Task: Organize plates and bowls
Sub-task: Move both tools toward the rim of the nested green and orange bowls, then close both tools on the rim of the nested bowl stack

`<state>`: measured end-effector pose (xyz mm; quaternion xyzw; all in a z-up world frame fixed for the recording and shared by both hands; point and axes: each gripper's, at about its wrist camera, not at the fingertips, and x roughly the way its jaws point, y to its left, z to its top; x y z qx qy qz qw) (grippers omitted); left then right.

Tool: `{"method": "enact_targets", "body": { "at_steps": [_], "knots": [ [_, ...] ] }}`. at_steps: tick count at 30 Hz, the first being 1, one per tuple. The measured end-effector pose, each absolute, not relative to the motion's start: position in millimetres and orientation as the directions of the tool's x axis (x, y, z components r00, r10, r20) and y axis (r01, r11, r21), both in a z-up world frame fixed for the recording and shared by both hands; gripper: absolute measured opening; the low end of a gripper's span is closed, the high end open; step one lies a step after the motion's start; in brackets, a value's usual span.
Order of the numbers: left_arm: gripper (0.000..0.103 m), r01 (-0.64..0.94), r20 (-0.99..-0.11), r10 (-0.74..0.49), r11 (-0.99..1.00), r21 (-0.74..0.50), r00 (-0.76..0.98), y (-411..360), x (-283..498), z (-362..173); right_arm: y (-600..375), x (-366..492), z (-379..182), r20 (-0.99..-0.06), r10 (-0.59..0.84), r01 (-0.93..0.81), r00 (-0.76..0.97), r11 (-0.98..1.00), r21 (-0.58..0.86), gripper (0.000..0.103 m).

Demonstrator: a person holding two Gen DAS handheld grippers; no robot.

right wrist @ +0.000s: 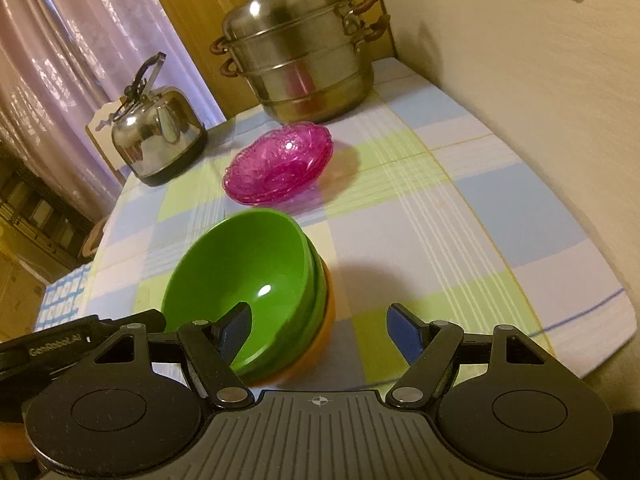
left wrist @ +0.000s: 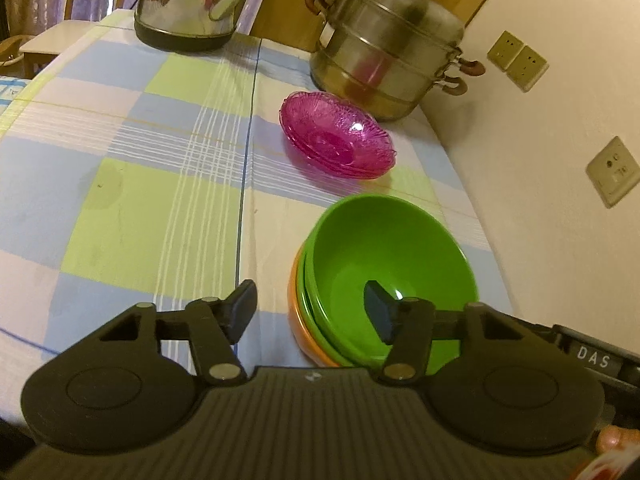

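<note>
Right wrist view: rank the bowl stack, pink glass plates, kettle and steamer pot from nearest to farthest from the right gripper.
1. Bowl stack, just ahead of the right gripper, slightly left.
2. Pink glass plates, mid-table.
3. and 4. Kettle, far left, and steamer pot, back centre: too close to call.

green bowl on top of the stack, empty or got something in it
Empty: the top green bowl shows only a bare glossy inside with a light glint in both wrist views.

Two wrist fisheyes angled down, close over the bowl stack from roughly opposite sides, sharing the steamer pot
</note>
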<state>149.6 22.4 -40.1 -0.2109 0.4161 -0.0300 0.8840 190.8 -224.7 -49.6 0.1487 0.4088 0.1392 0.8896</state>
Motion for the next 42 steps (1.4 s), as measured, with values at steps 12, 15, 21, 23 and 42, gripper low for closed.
{"method": "enact_targets", "body": {
  "at_steps": [12, 15, 21, 23, 42],
  "knots": [
    [0.042, -0.1, -0.763, -0.3, 0.898, -0.428, 0.572, 19, 178, -64, -208, 232, -67, -0.744, 0.389, -0.154, 0.543, 0.917, 0.367, 0.073],
    [0.039, -0.094, -0.767, -0.31, 0.897, -0.432, 0.562, 18, 181, -68, -205, 237, -72, -0.759, 0.398, -0.153, 0.516, 0.914, 0.376, 0.067],
    [0.032, -0.088, -0.772, -0.322, 0.896, -0.436, 0.547, 17, 182, -73, -200, 242, -81, -0.78, 0.4, -0.149, 0.48, 0.914, 0.377, 0.055],
    [0.029, -0.09, -0.776, -0.32, 0.897, -0.433, 0.544, 19, 183, -74, -201, 244, -83, -0.782, 0.404, -0.142, 0.474, 0.912, 0.385, 0.053],
    [0.028, -0.074, -0.799, -0.33, 0.905, -0.419, 0.502, 18, 194, -80, -194, 255, -97, -0.81, 0.4, -0.125, 0.43, 0.914, 0.385, 0.049]
  ]
}}
